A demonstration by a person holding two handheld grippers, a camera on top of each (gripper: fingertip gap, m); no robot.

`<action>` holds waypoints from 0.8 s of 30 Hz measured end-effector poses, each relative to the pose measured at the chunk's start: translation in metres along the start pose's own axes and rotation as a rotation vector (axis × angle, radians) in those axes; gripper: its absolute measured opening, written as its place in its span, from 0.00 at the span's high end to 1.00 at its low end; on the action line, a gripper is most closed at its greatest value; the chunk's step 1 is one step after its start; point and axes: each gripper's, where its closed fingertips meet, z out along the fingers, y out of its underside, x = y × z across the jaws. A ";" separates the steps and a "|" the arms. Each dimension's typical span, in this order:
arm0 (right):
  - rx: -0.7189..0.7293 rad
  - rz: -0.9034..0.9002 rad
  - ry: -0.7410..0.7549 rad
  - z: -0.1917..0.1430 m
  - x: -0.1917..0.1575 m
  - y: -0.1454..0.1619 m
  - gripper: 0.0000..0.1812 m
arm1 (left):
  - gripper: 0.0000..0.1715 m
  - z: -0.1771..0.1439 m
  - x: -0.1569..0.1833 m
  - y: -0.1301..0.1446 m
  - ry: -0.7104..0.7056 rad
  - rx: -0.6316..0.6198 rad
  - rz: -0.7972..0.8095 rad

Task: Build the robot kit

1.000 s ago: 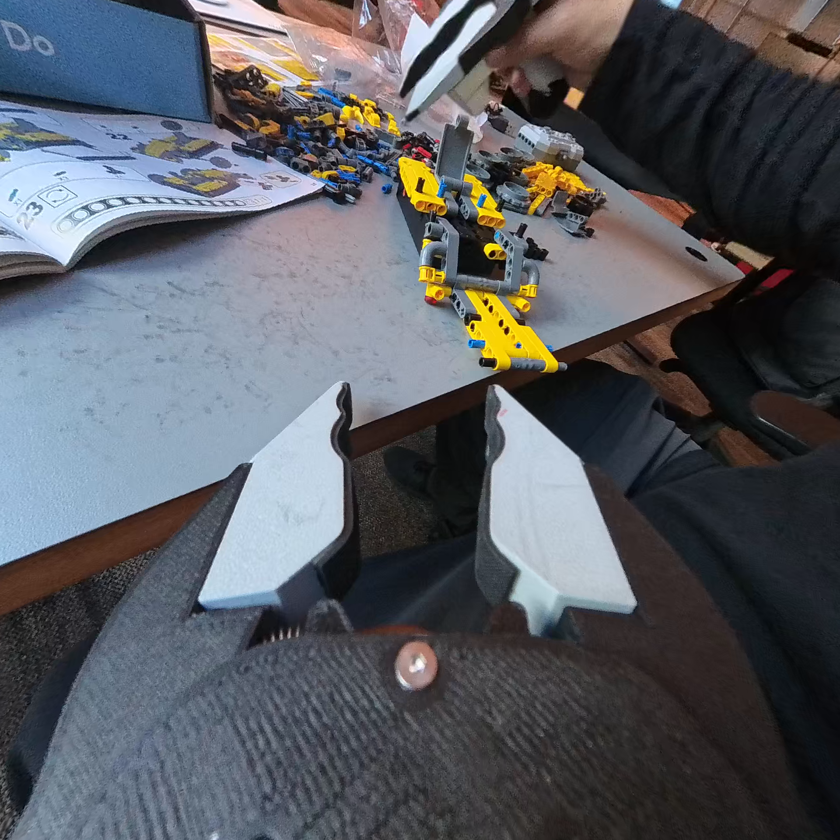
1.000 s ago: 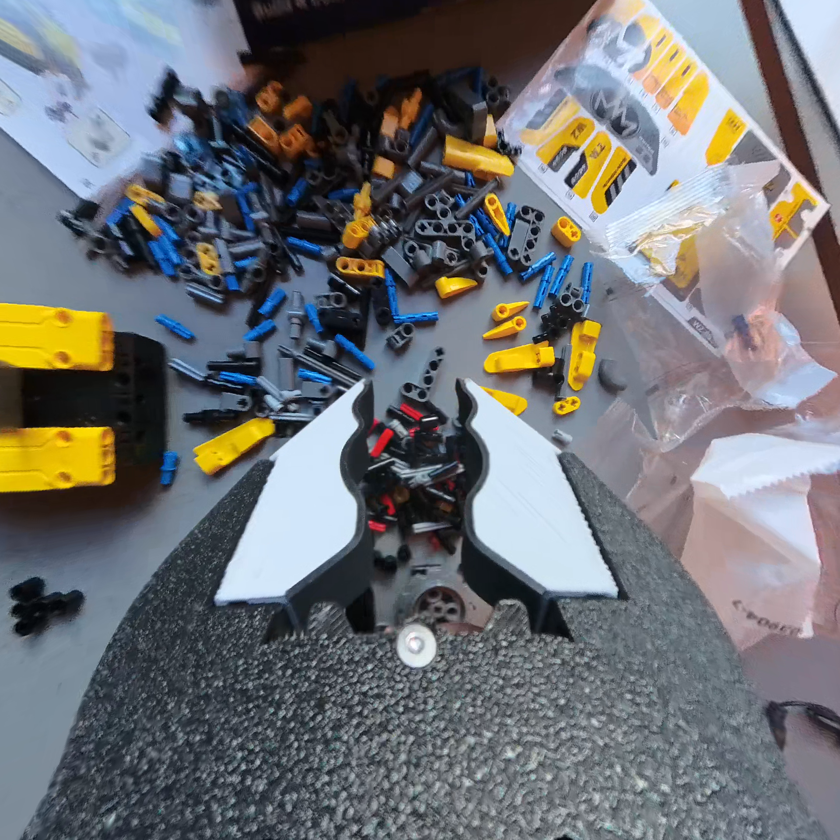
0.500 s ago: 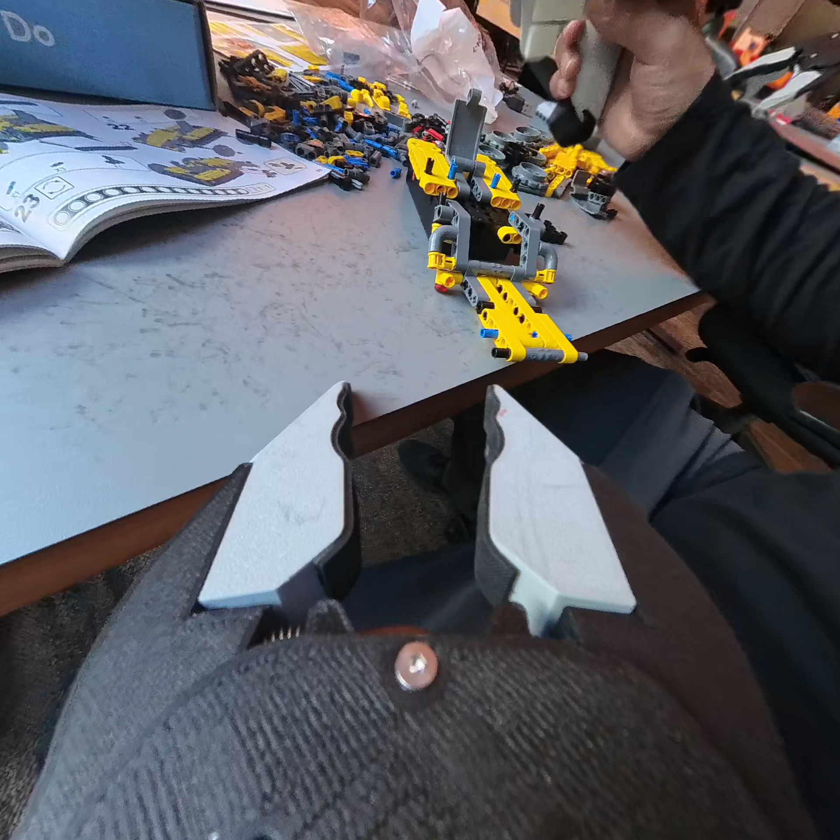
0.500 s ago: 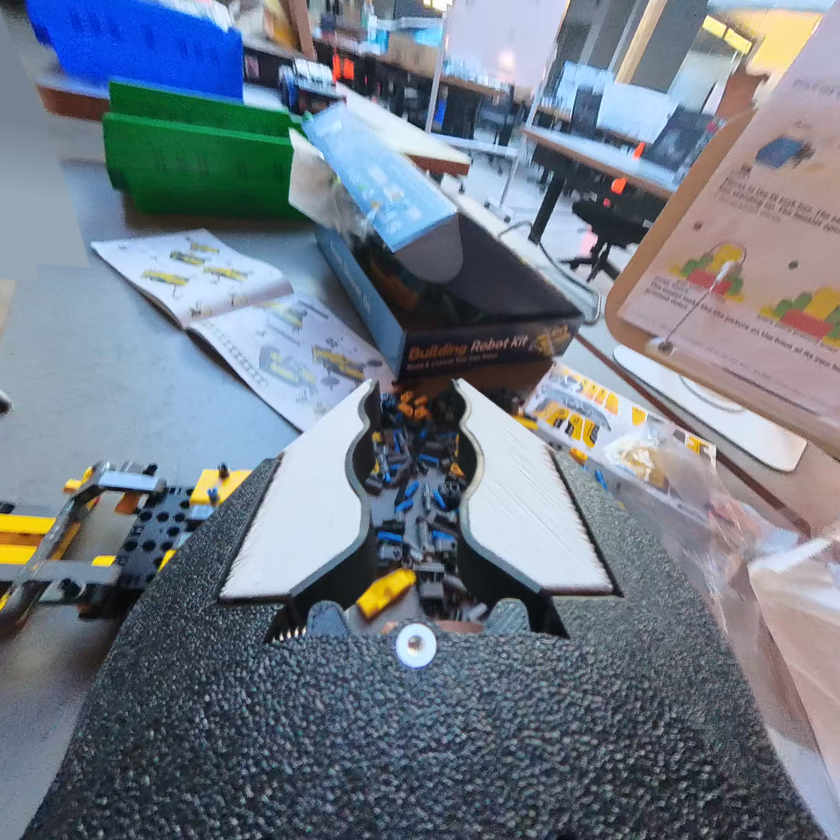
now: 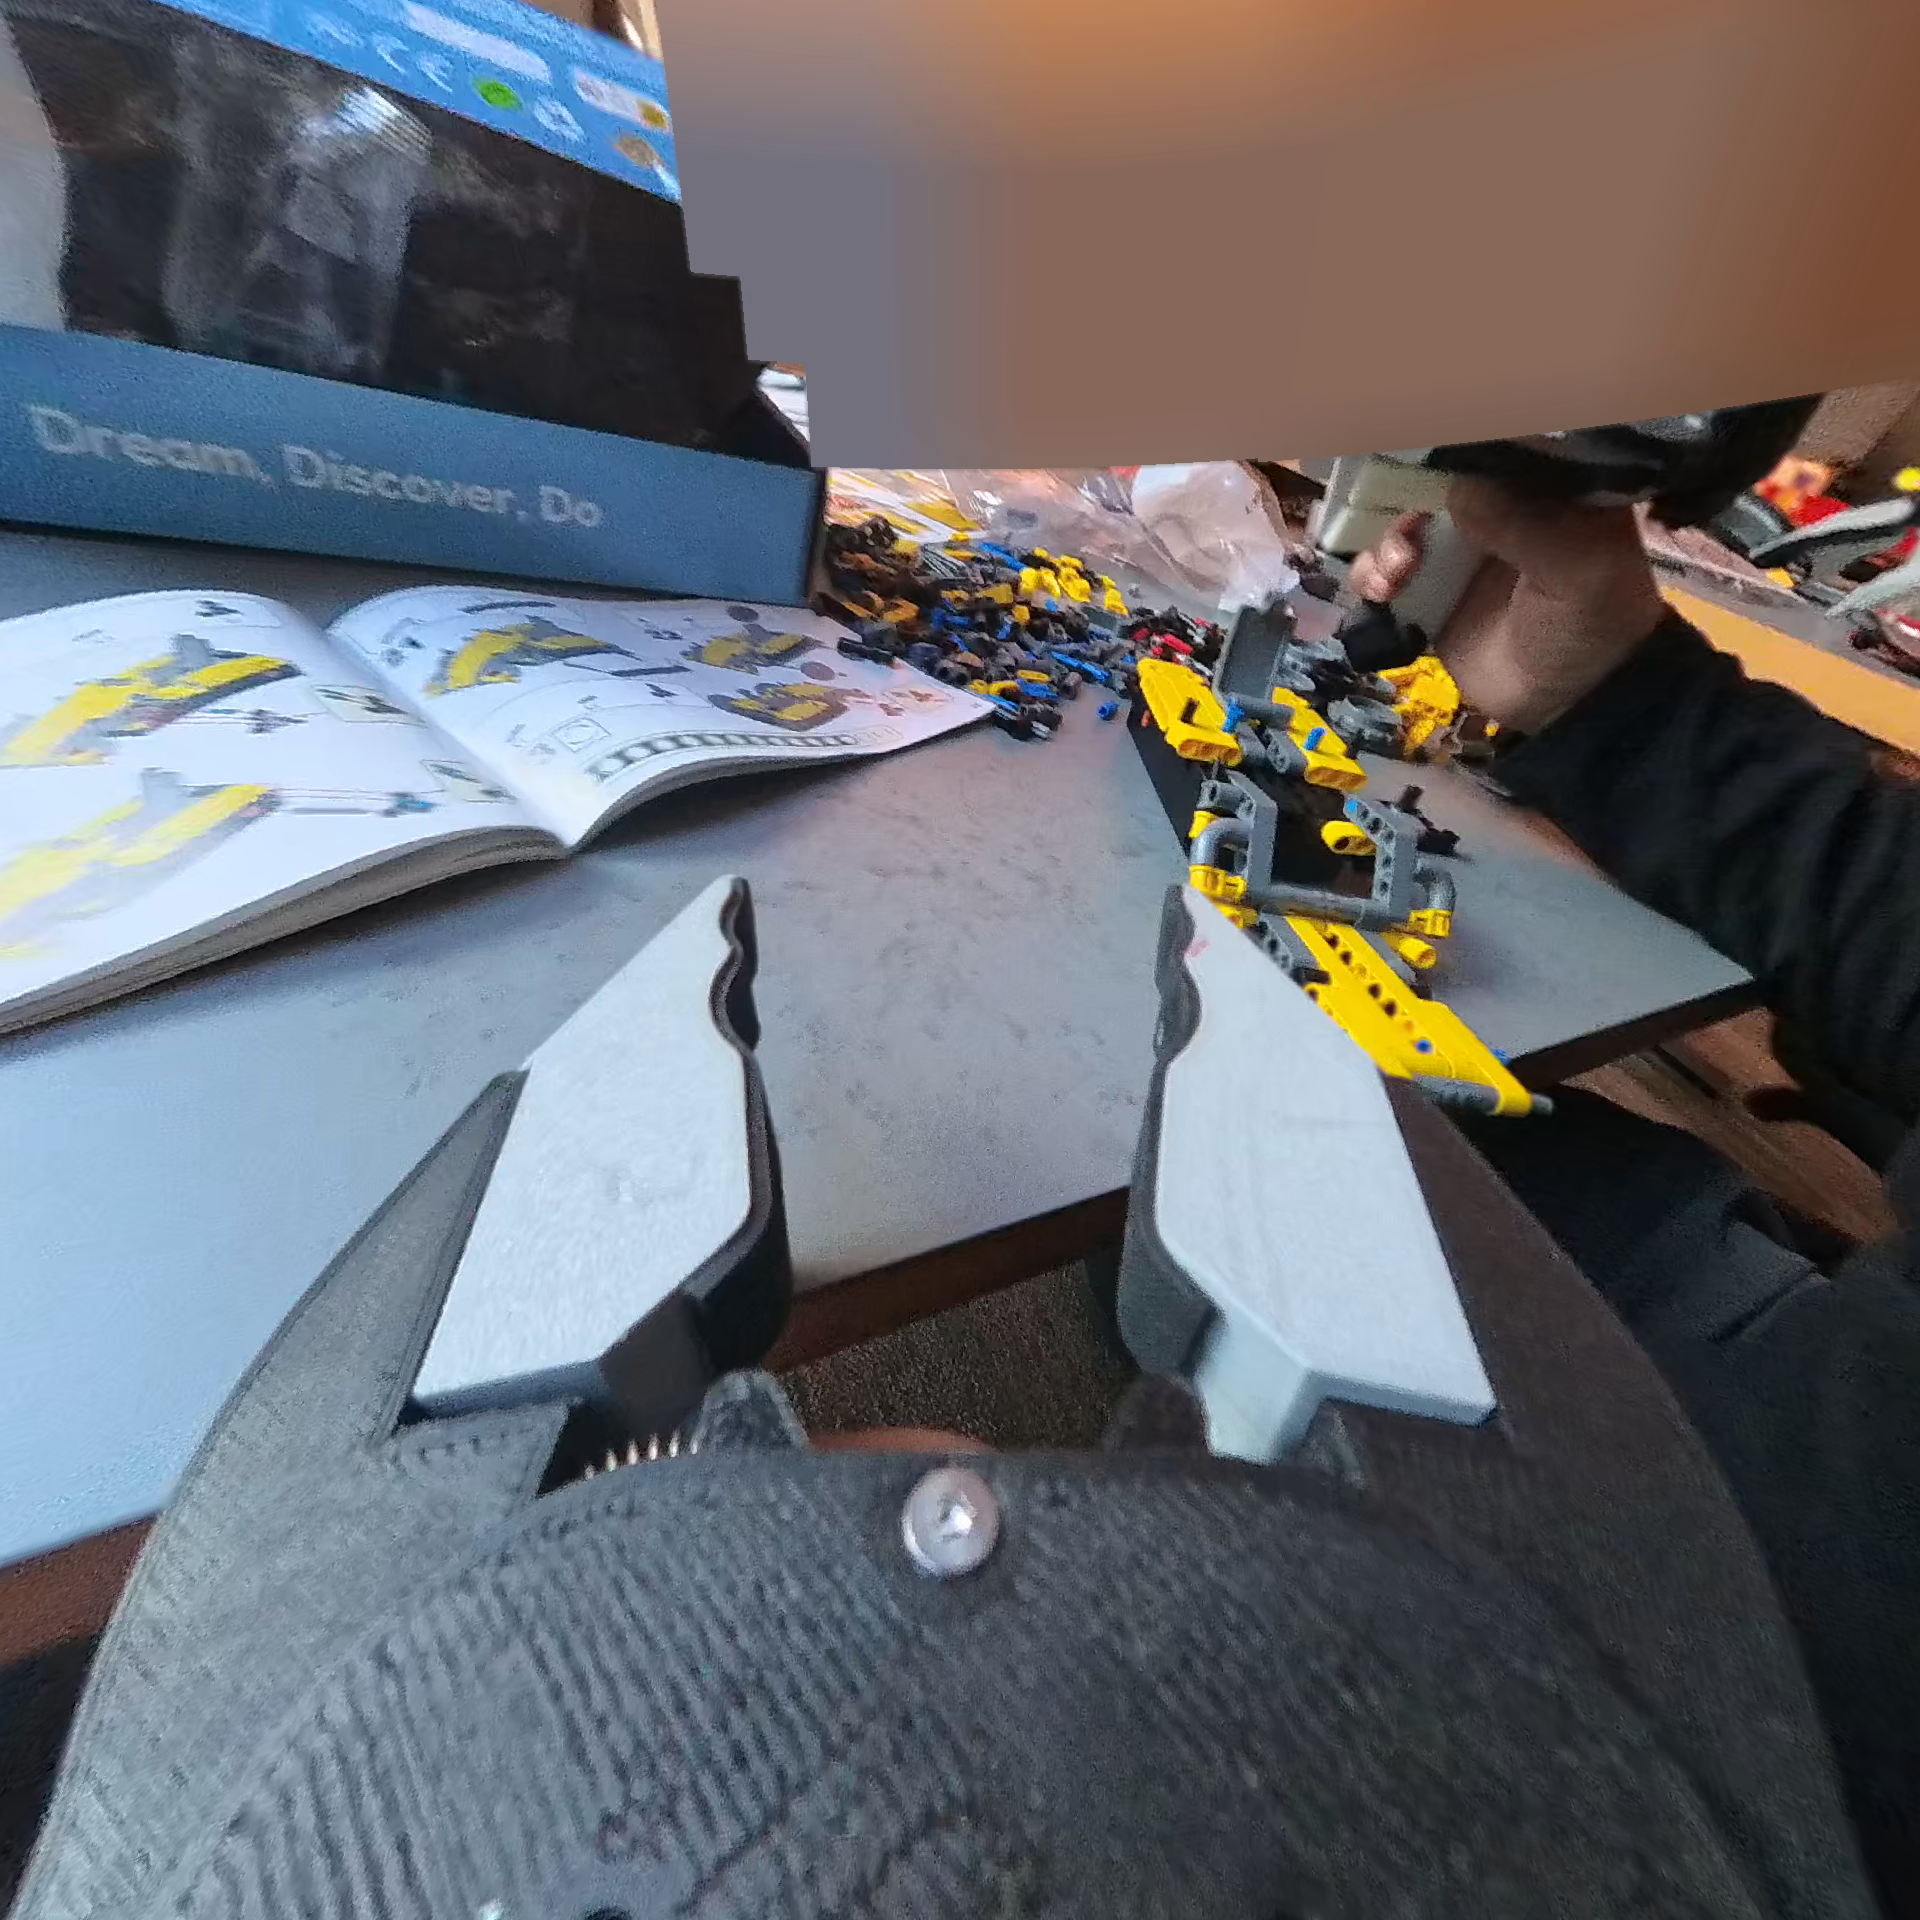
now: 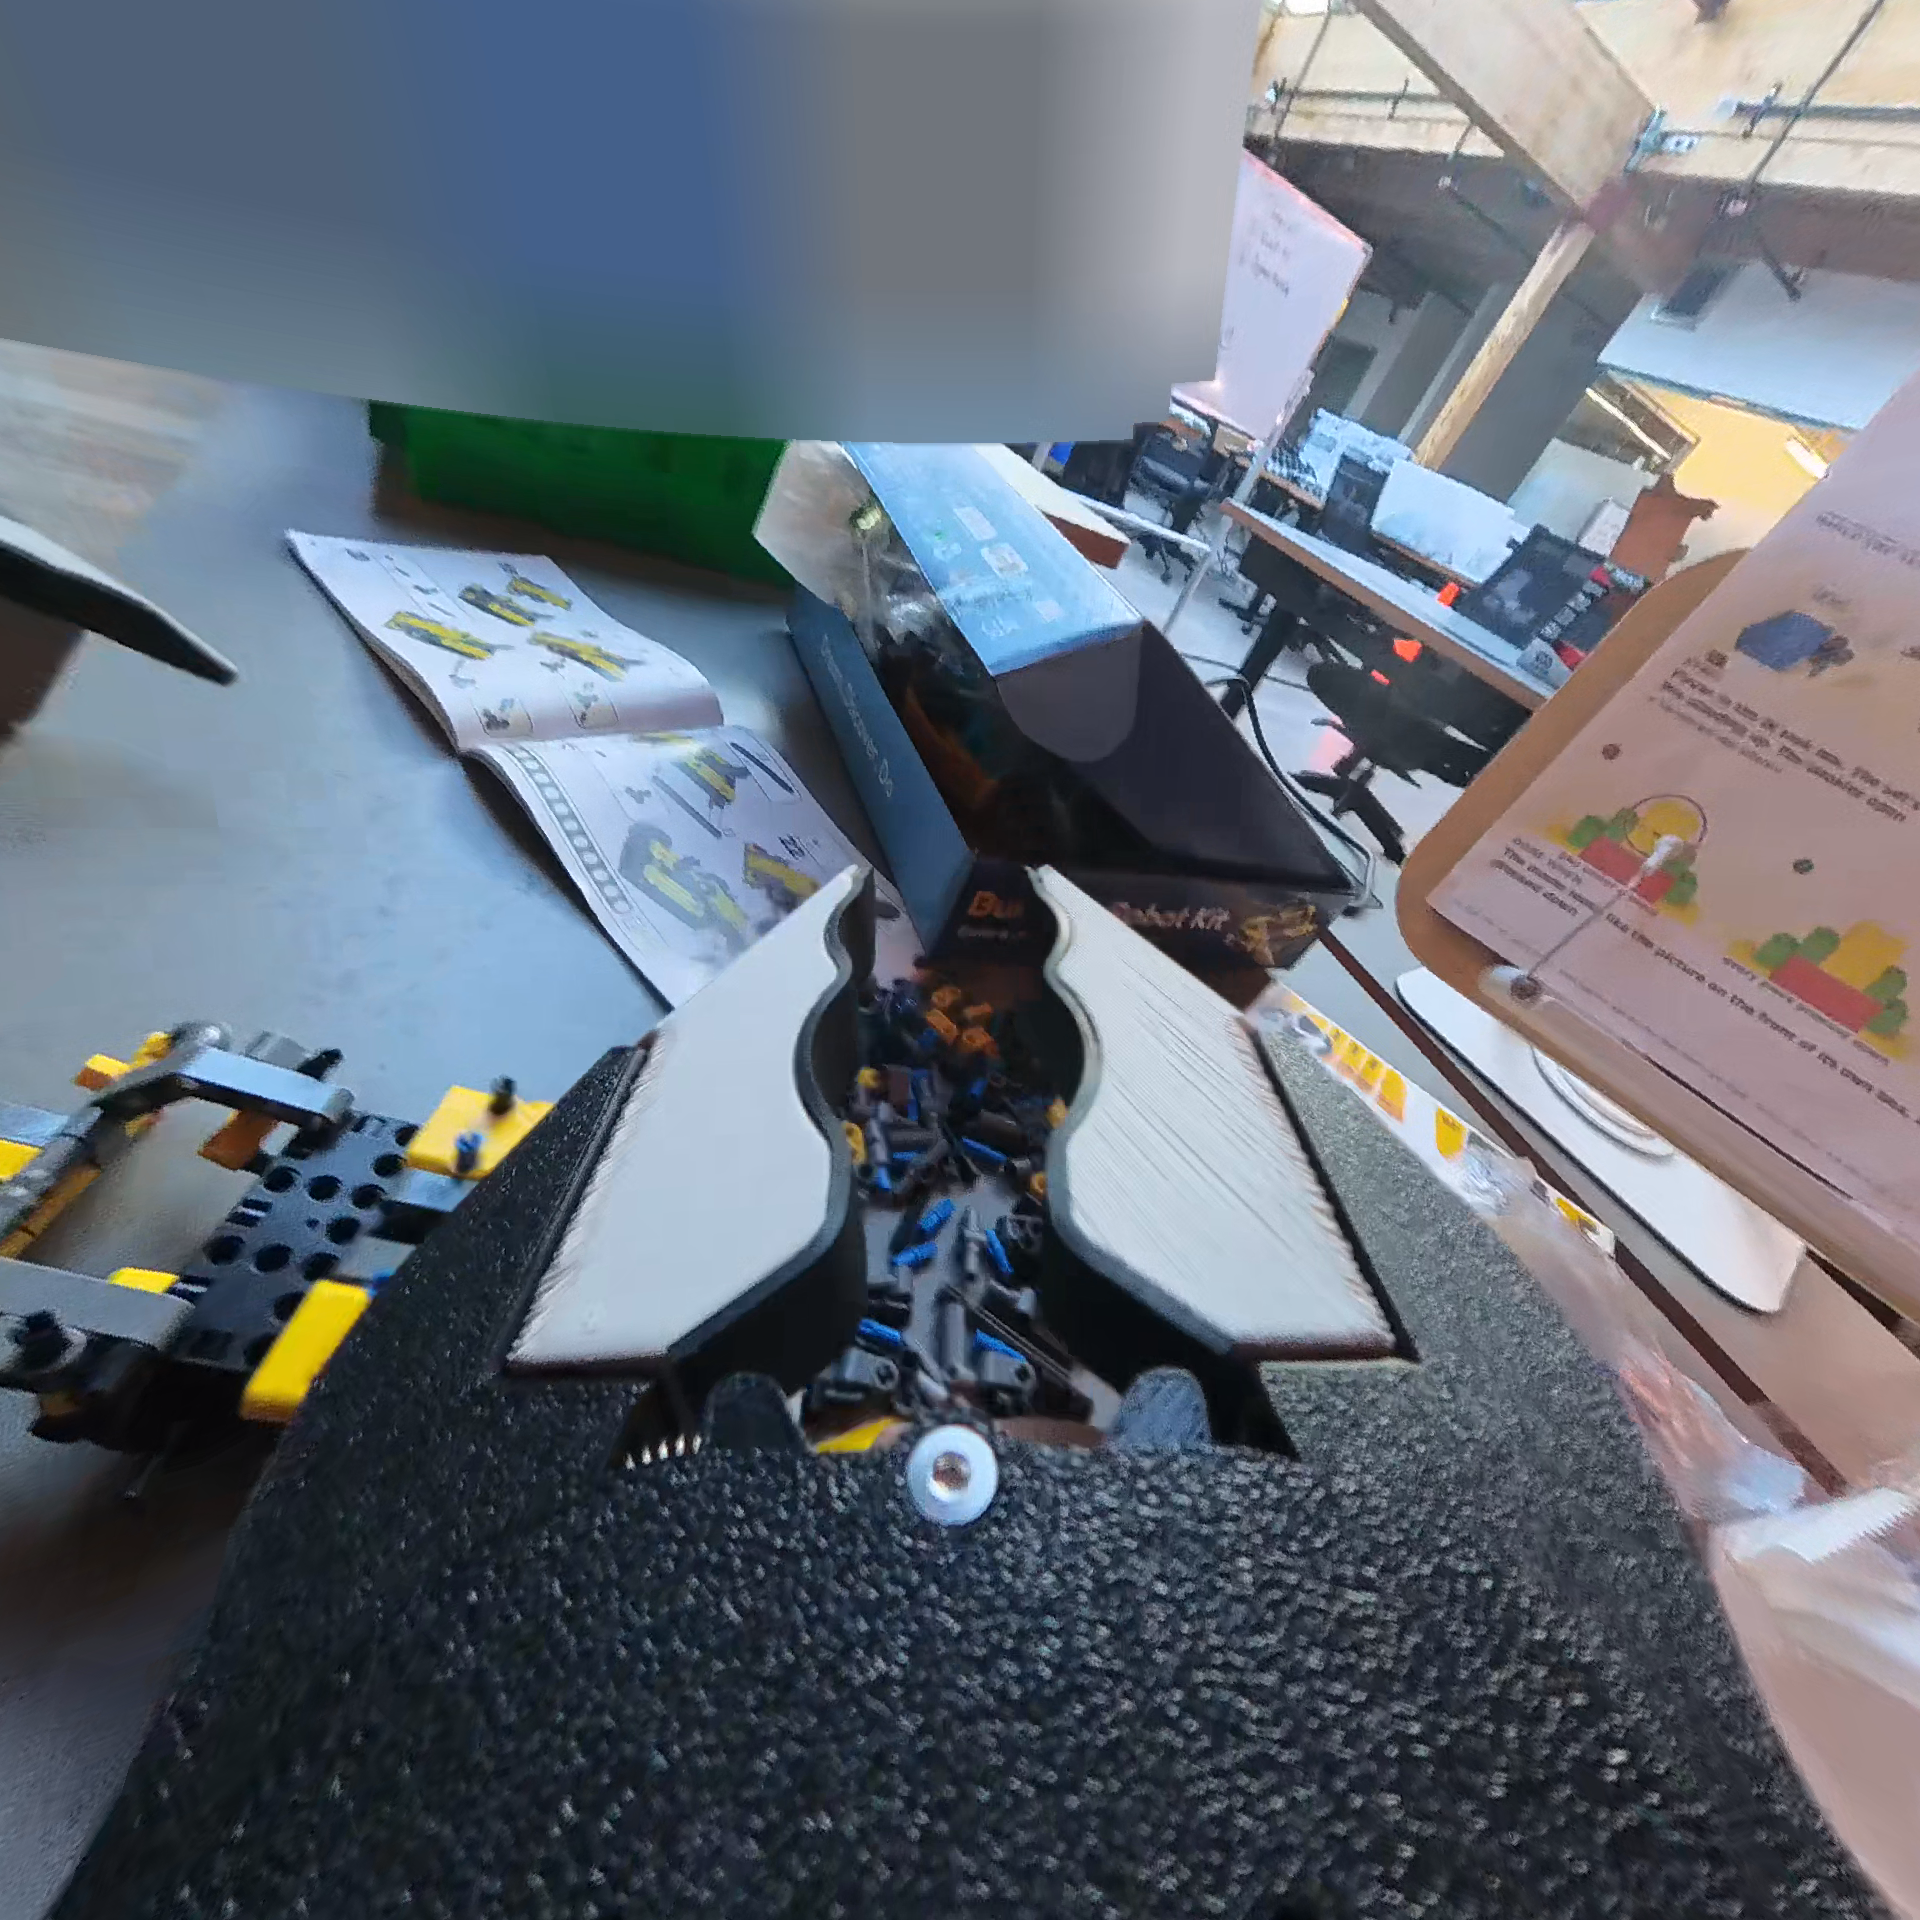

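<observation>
Left gripper (image 5: 951, 935): jaws apart, empty, over table edge (image 5: 935, 1283). One open booklet (image 5: 416, 727) ahead-left, one yellow-black model (image 5: 1309, 842) ahead-right. Right gripper (image 6: 951, 914): jaws apart, empty, above loose-parts pile (image 6: 940, 1174); one box (image 6: 1039, 727) just beyond.

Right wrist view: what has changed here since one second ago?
The right tool tilted up from looking straight down at the pile of small blue, black and yellow plastic parts to looking across the grey table. It stayed open and empty.
</observation>
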 end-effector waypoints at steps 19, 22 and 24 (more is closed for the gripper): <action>0.052 0.052 -0.032 -0.008 -0.013 -0.008 0.83 | 0.58 -0.002 -0.003 0.001 0.089 -0.045 0.158; 0.110 0.010 -0.070 -0.010 -0.025 -0.020 0.81 | 0.58 -0.005 -0.010 -0.003 0.029 -0.019 0.208; 0.138 0.007 -0.095 -0.013 -0.032 -0.025 0.80 | 0.57 -0.006 -0.014 0.001 -0.012 -0.029 0.229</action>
